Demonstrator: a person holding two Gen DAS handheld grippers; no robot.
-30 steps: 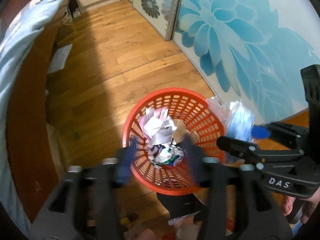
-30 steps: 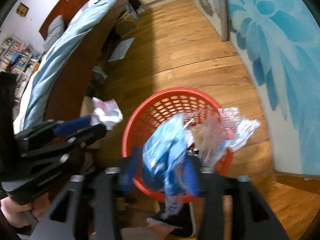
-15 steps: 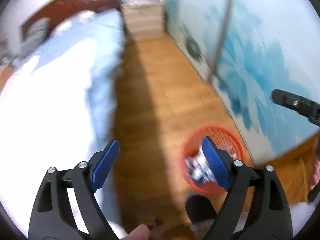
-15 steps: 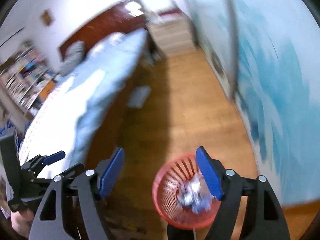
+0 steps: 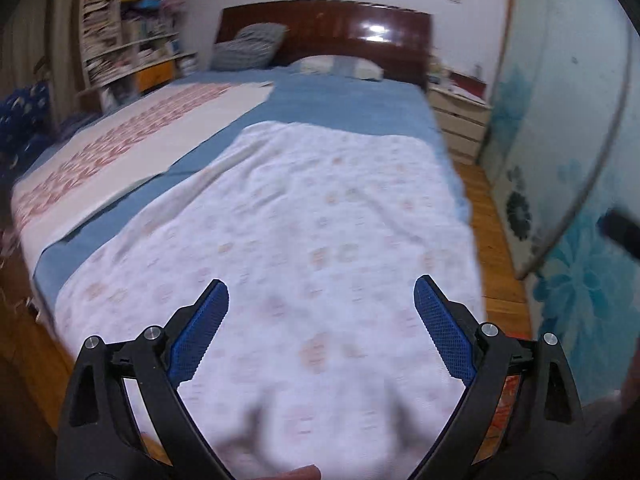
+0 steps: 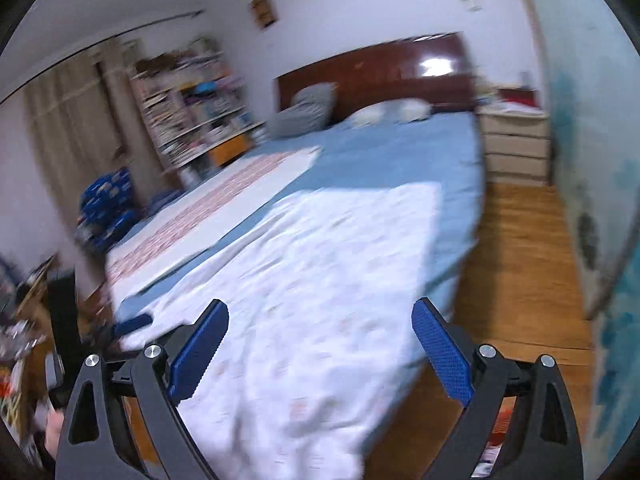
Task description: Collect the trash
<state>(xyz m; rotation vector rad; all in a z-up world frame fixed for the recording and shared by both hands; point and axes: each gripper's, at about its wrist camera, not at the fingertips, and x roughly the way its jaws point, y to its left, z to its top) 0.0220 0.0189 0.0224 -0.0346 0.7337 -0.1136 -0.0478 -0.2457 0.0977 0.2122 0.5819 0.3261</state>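
Both my grippers, left (image 5: 320, 320) and right (image 6: 320, 344), spread wide, holding nothing, over the bed (image 5: 320, 216). No trash visible on it. Judgement: scraps light, crushable; pinch a crumpled fold

bed (image 5: 352, 112): blue sheet, white quilt (image 5: 304, 248) on top | headboard (image 5: 324, 28): dark wood | bookshelf (image 5: 128, 28): left | dresser (image 6: 516, 140): right
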